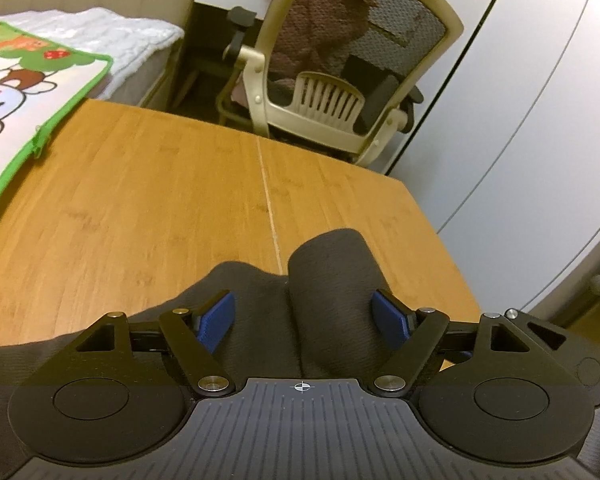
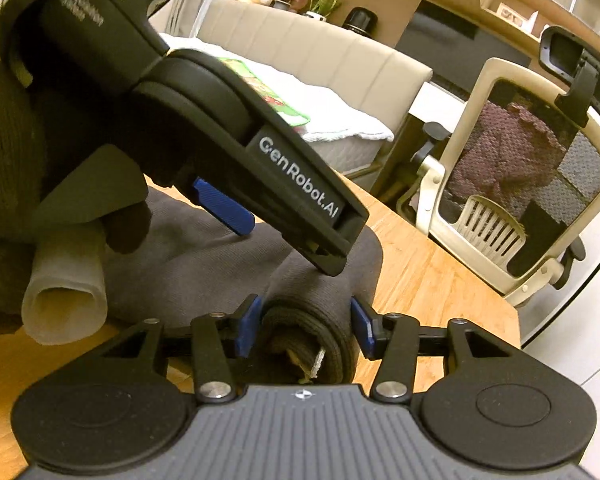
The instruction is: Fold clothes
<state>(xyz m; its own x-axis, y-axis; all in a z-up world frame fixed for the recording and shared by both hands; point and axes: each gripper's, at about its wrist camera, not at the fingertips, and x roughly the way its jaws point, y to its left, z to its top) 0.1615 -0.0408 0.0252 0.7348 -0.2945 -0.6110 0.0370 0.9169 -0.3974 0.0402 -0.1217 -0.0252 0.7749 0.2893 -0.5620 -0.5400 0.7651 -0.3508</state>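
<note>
A dark grey garment point(image 1: 324, 292) lies rolled on the wooden table point(image 1: 160, 200). My left gripper point(image 1: 304, 320) is open just above it, blue pads on either side of a raised fold, not touching. In the right wrist view my right gripper point(image 2: 306, 326) has its blue pads around the end of the rolled garment point(image 2: 308, 320), closed on the roll. The left gripper point(image 2: 224, 204) shows above the cloth there, one blue pad visible. A gloved hand holds it at the upper left.
A beige mesh office chair point(image 1: 340, 72) stands past the table's far edge. A bed with a green-edged cartoon mat point(image 1: 28, 92) is at the left. A whitish rolled tube point(image 2: 66, 300) lies on the table beside the garment. White wardrobe doors point(image 1: 540, 120) stand at the right.
</note>
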